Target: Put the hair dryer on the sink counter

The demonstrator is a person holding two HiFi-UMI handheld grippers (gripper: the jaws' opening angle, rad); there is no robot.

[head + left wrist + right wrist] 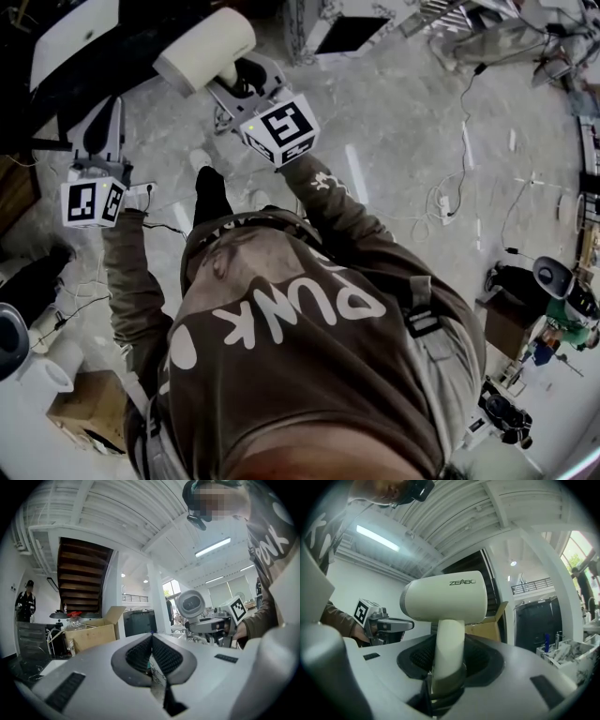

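Right gripper [239, 82] clamps the cream plastic hair dryer [204, 49] by its handle and holds it aloft, for carrying, I judge. Left of the dryer, my left gripper [101, 131] has its jaws together, maybe on a thin slip. Seen close, the grip sits low on the handle, keeping the barrel level.

The hair dryer [445, 603] is cream-white with dark lettering. The right gripper [449, 660] and left gripper [151, 656] are pale grey with black ribbed pads [166, 657]. Their cubes [278, 128] carry black-and-white square markers. The sweatshirt [309, 328] is brown with white letters, and the floor [403, 141] is marbled grey.
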